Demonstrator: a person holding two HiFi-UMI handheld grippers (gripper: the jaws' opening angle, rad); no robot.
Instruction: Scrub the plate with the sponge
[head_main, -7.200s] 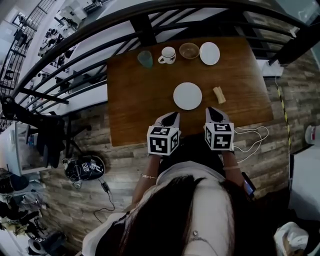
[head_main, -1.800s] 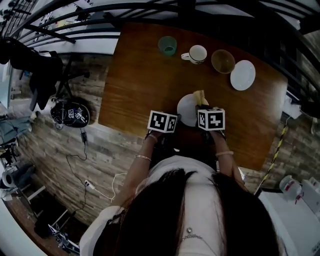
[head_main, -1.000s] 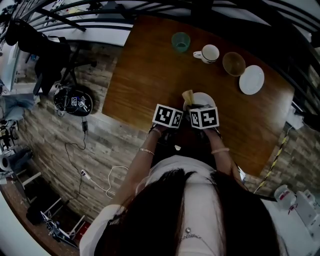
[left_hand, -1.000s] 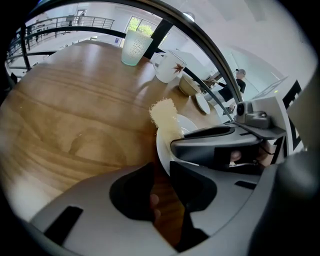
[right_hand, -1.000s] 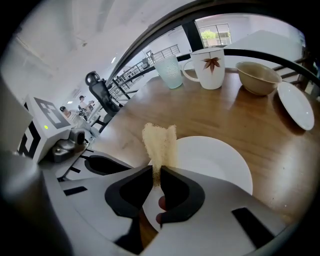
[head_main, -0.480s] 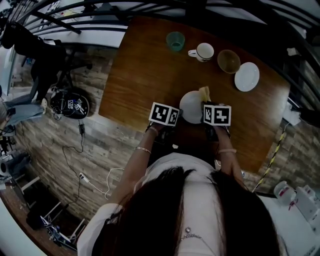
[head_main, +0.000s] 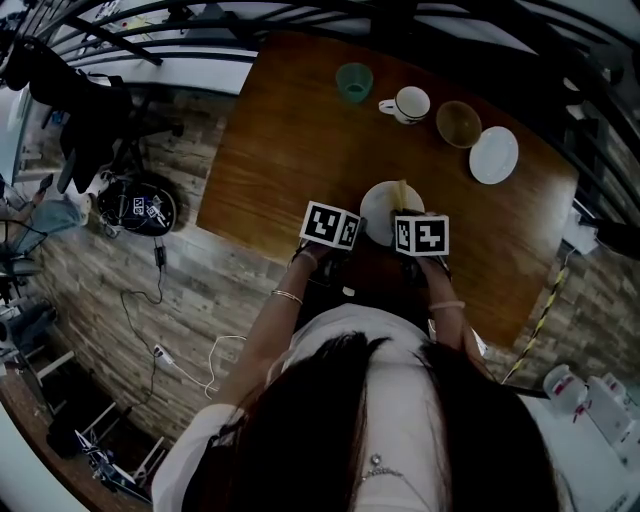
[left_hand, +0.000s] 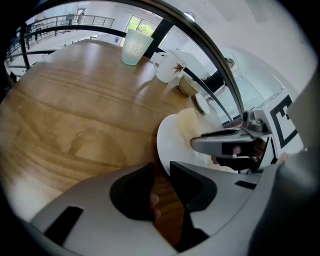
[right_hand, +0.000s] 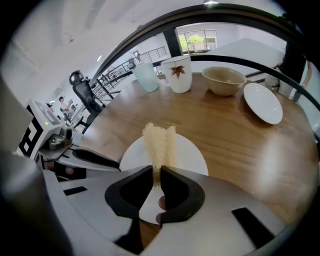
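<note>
Leftward since half a second ago, the right gripper (right_hand: 156, 171) has dragged the sponge (right_hand: 160, 142), clamped upright in its jaws, across the plate (right_hand: 190, 155) at the near edge of the table (head_main: 290, 150). Beside it, the left gripper (left_hand: 161, 167), jaws nearly together, nips the plate's left rim. A cup (head_main: 353, 82), mug (head_main: 410, 104), bowl (head_main: 458, 123) and saucer (head_main: 494, 155) line the far edge.

Varnished wooden desk (right_hand: 240, 145) with a visible grain and soft sheen; smooth, glossy white plate (right_hand: 189, 152); coarse, porous, matt sponge (right_hand: 159, 142).

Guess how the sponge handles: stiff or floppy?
Probably soft: the sponge looks pinched thin where the right gripper clamps it. Likely light, since it sticks out past the jaws without drooping. Its coarse surface should drag on the plate, not slip.
</note>
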